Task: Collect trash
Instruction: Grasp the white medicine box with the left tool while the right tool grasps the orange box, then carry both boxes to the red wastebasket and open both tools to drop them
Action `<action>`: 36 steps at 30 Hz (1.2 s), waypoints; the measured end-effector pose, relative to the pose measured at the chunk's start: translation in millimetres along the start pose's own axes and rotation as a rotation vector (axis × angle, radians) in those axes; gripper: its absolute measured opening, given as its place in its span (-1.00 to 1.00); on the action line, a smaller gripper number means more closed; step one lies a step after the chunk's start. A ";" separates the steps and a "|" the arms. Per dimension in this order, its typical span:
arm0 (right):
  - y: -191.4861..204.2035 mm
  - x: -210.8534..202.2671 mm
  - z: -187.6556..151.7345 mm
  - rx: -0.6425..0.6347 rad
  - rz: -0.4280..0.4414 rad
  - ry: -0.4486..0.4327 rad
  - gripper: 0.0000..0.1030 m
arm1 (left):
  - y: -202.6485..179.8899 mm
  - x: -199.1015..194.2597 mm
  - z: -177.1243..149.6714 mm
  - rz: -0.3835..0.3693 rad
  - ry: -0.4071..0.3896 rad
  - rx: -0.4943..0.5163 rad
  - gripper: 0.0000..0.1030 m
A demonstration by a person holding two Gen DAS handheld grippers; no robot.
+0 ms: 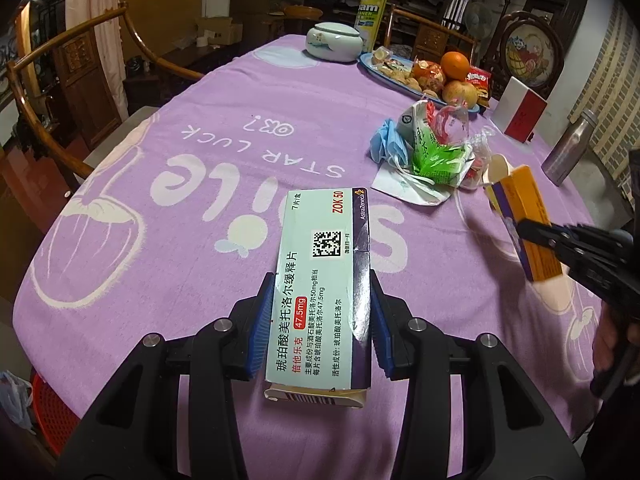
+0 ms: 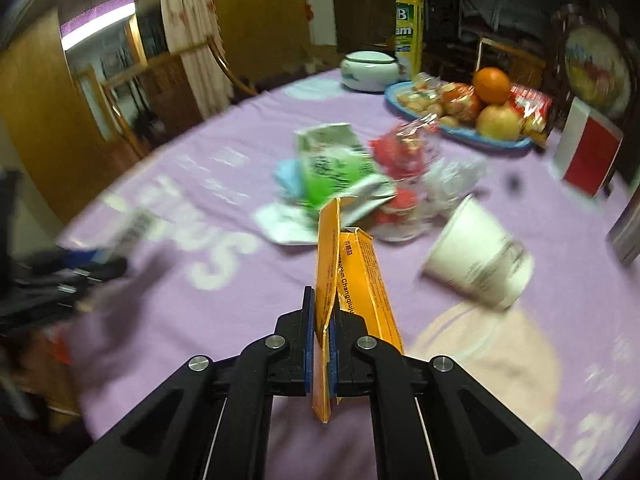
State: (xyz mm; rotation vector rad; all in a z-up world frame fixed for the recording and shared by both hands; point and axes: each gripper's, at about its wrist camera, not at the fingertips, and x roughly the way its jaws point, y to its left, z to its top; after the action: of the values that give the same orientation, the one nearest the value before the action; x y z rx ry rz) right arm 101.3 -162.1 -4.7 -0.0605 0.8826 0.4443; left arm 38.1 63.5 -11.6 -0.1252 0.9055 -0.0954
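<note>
Left wrist view takes in a round bench under a purple cloth, its far side crowded with a blue fruit tray, a white lidded jar, a yellow spray can, a red-and-white box and a steel flask. Near the middle lies the uncollected heap: a green-and-white carton, a blue face mask, crumpled clear wrappers and a flat white packet. A white paper cup lies tipped on its side just beside the pile in the right wrist view.

Two pieces are already in hand. The left gripper holds a pale green medicine box lengthwise above the cloth, jaws partly open and pressed against its long sides. The right gripper has its jaws squeezed almost together on a flattened orange carton, open flap pointing toward the heap.

By the look of it, collection is at an early stage: most of the pile remains, and neither box has reached a bin. A red basket shows below the bench edge at lower left; whether it is the destination cannot be told.

Both grippers tilt downward over the near half of the bench, well apart, the right one blurred.
</note>
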 end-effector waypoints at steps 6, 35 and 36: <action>16.1 -10.0 -9.0 0.032 0.068 -0.008 -0.87 | 6.0 -14.9 -6.9 0.019 -0.023 0.001 -0.15; 240.3 -12.3 -12.8 -0.287 0.325 -0.016 -0.87 | 138.8 -115.2 -84.5 0.234 -0.123 -0.247 -0.15; 251.5 -11.8 -13.2 -0.305 0.348 -0.013 -0.87 | 146.4 -119.6 -88.7 0.248 -0.124 -0.262 -0.15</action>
State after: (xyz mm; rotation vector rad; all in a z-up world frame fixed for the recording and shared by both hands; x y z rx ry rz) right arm -15.4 58.9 28.3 -0.1852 0.8078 0.9027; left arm -101.0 218.4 5.5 -0.2585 0.8003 0.2598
